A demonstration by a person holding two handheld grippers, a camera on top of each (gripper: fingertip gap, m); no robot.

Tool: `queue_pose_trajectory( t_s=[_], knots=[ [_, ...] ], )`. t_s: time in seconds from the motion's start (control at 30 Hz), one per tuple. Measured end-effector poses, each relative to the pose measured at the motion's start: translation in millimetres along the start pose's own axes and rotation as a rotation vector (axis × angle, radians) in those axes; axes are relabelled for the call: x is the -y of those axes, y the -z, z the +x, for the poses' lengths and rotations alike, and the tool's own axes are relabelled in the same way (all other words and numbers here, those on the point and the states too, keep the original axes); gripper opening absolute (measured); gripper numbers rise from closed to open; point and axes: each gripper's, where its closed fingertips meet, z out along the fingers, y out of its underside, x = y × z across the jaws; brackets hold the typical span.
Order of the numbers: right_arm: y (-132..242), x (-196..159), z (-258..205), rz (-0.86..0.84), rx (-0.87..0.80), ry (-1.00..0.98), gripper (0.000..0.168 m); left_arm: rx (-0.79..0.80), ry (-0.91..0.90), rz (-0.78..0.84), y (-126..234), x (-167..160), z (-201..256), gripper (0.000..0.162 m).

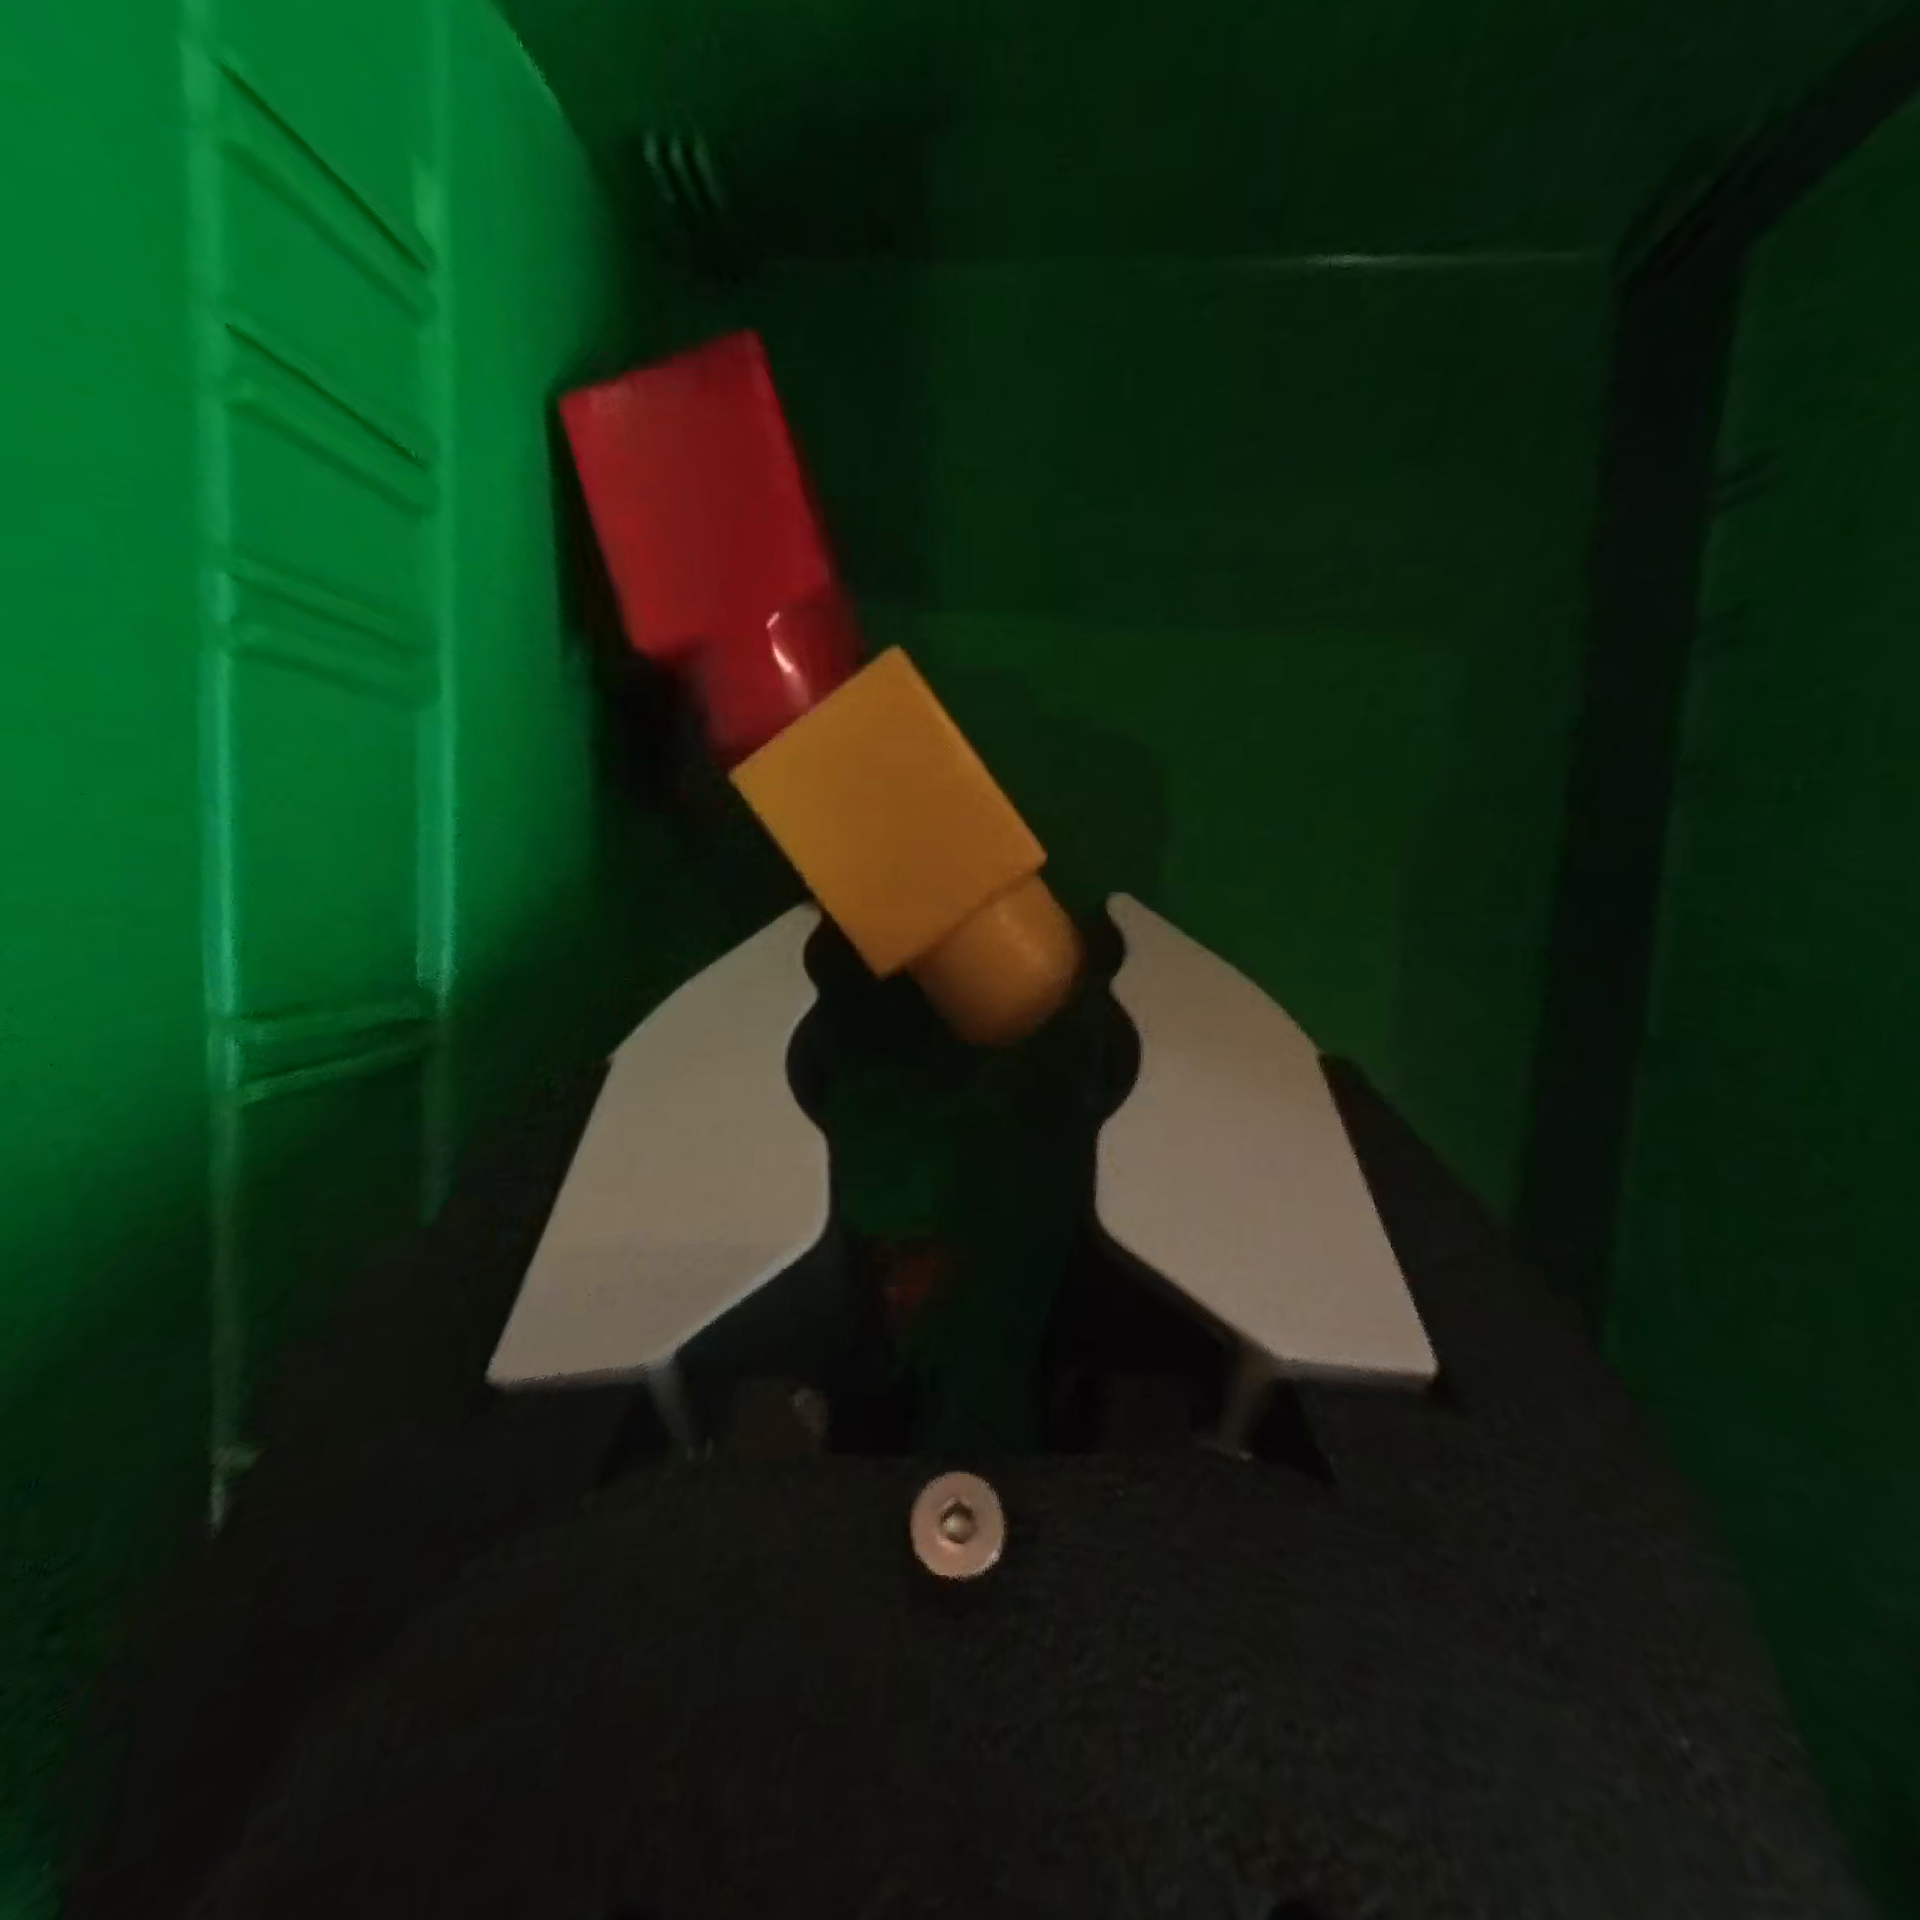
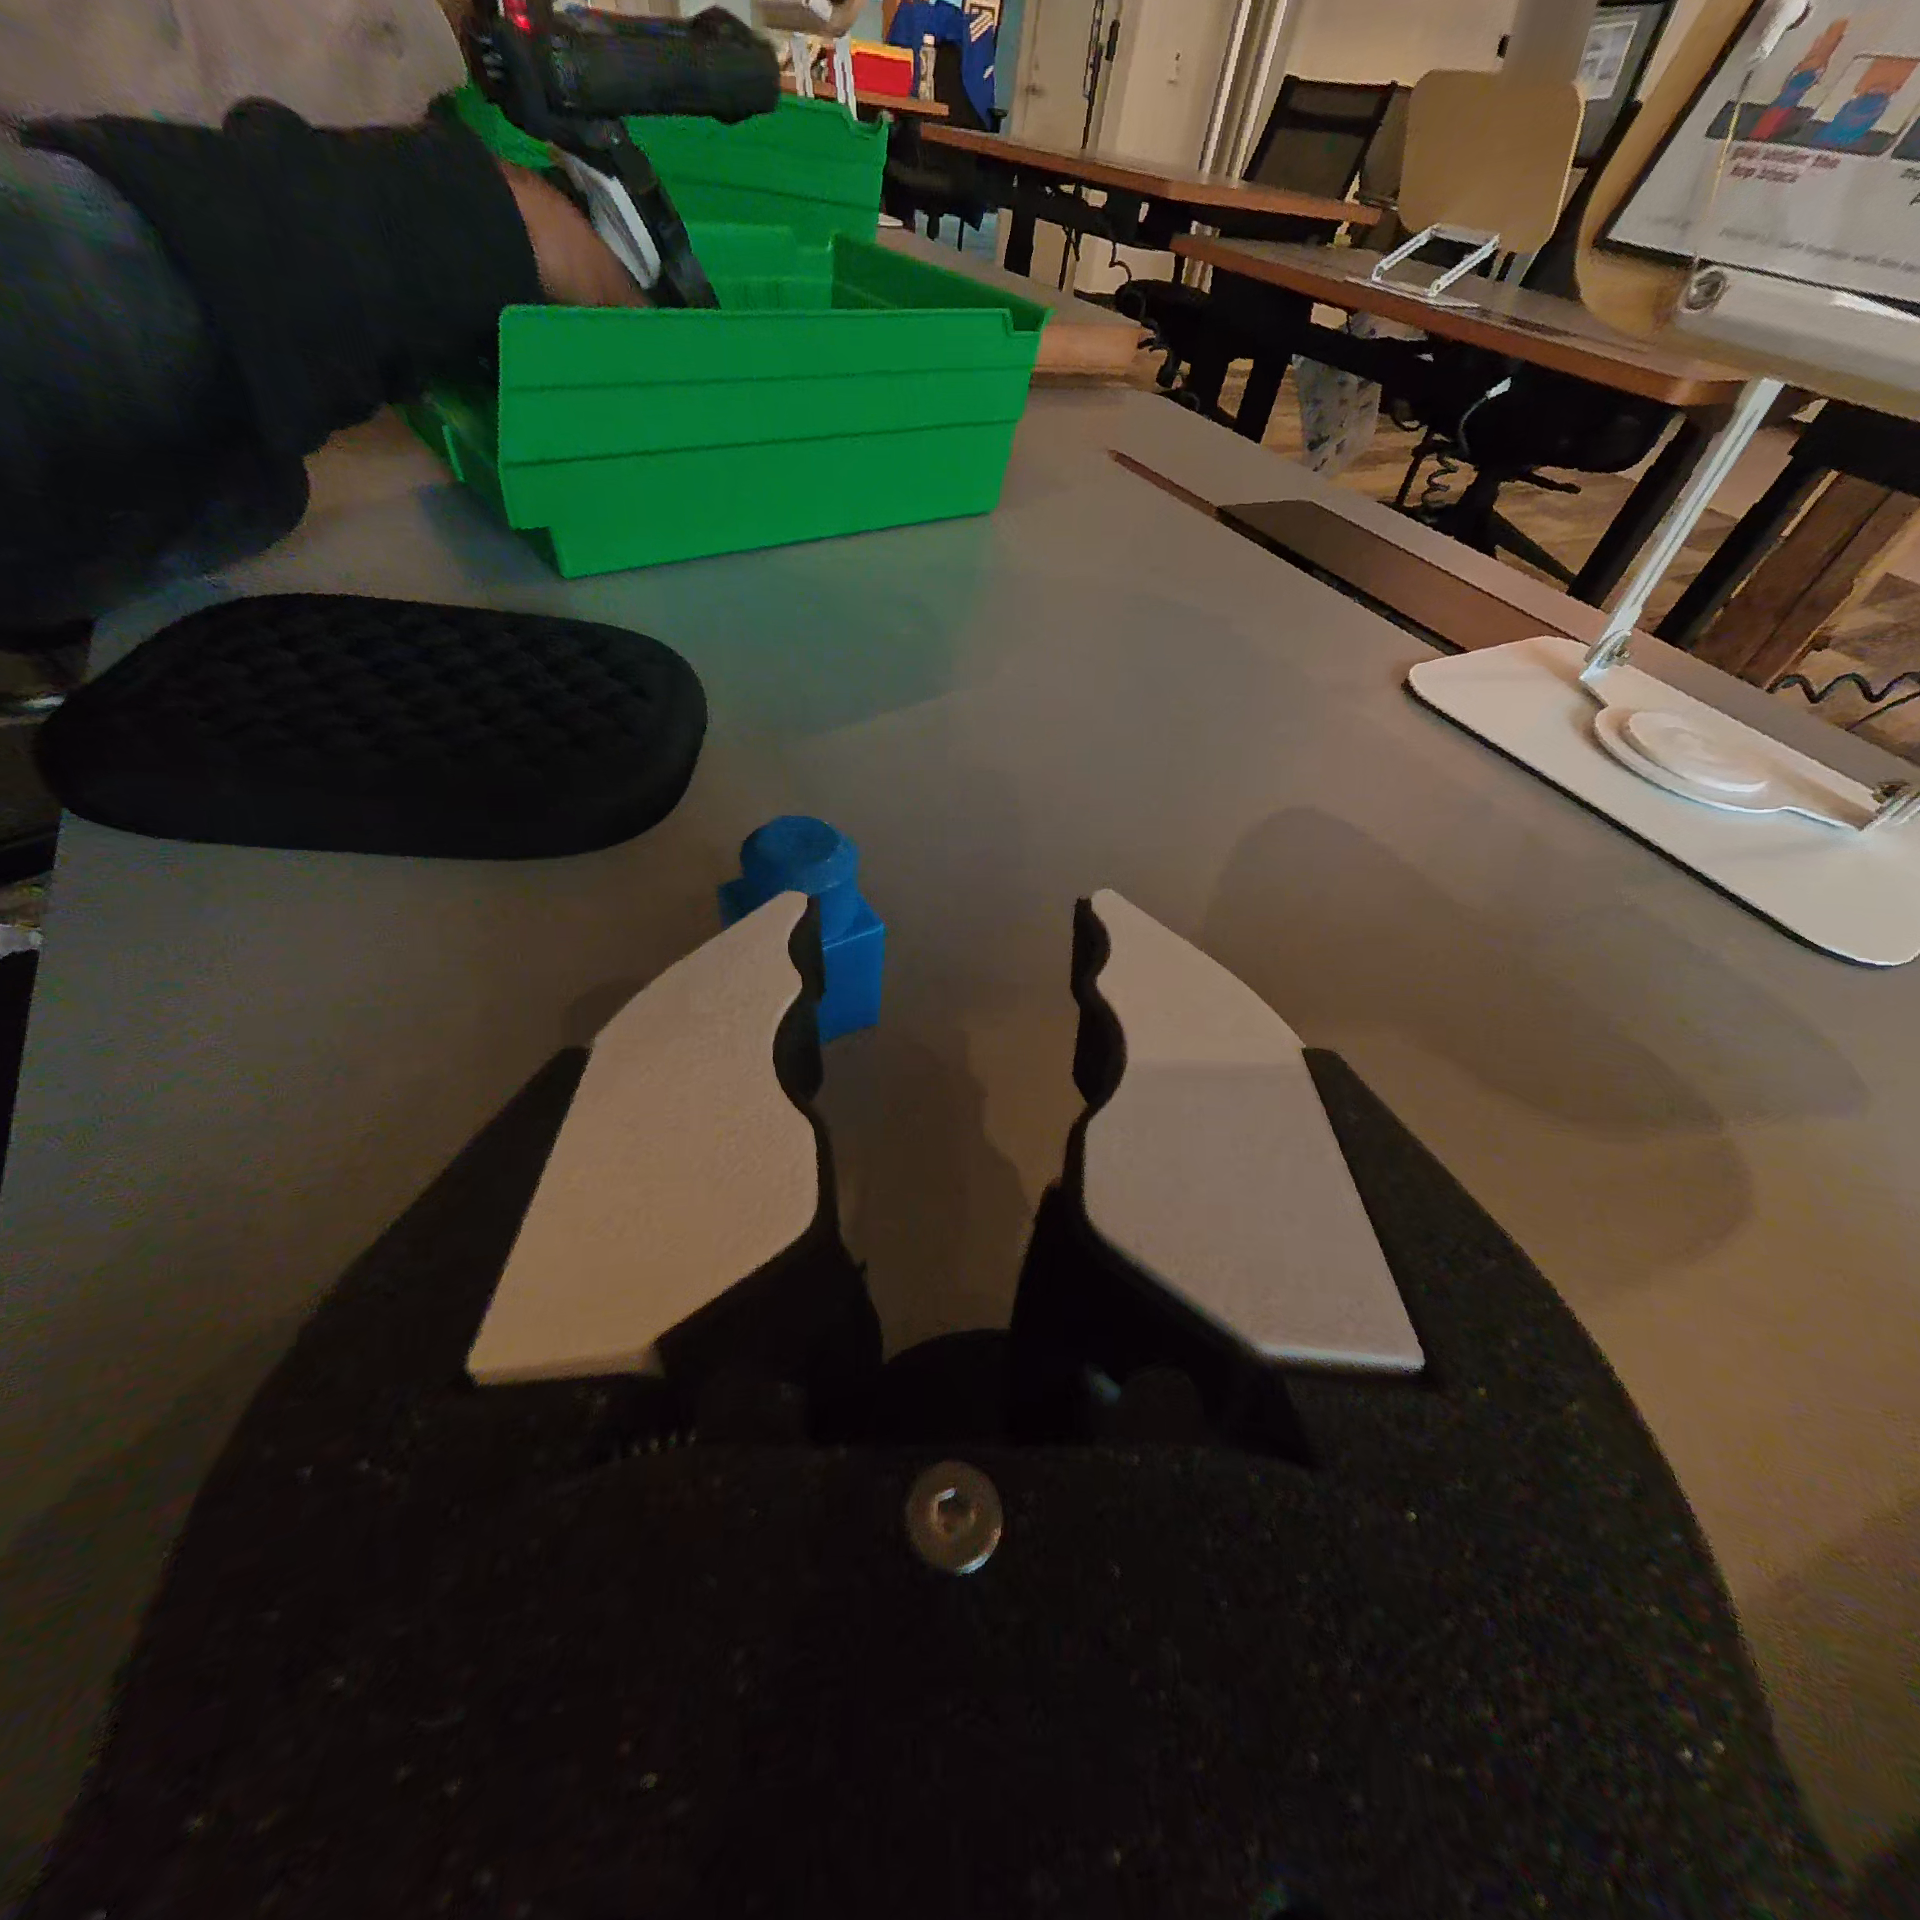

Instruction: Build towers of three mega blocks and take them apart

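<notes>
In the left wrist view a red block and a yellow block are joined into one piece that lies tilted on the floor of a green bin. The red end leans toward the bin's left wall. My left gripper is open, and the yellow block's stud sits between its fingertips, close to the right one. In the right wrist view a blue block stands upright on the grey table. My right gripper is open and empty, and its left fingertip partly covers the blue block.
The green bin stands at the back left of the table, with a second green bin behind it. A person's black-sleeved arm reaches into the near bin. A black mesh pad lies at left. A white lamp base sits at right. About 50 centimetres separates my left fingertips from my right.
</notes>
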Motion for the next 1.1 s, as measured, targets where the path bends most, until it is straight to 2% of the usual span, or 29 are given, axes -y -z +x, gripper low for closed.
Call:
queue_pose_trajectory(
  t_s=[0.23, 0.37, 0.53, 0.73, 0.93, 1.1],
  knots=[
    [-4, -7, -3, -0.053, 0.007, 0.029, 0.046, -0.035, -0.009, 0.046, 3, -5, 2, 0.039],
    [-4, -7, -4, -0.053, 0.005, 0.043, 0.046, -0.05, -0.045, 0.092, 19, -9, 5, 0.039],
    [-4, -7, -3, -0.052, 0.006, 0.028, 0.046, -0.139, -0.126, 0.202, 59, -7, 21, 0.039],
    [-5, -7, -5, -0.065, 0.02, 0.032, 0.046, -0.344, -0.342, 0.337, 123, -9, 71, 0.038],
    [-8, -10, -9, -0.096, 0.037, 0.052, 0.045, -0.47, -0.495, 0.429, 169, -15, 113, 0.038],
    [-11, 5, -21, -0.099, 0.106, 0.151, 0.051, -0.663, -0.682, 0.464, 209, -38, 166, 0.038]
  ],
)
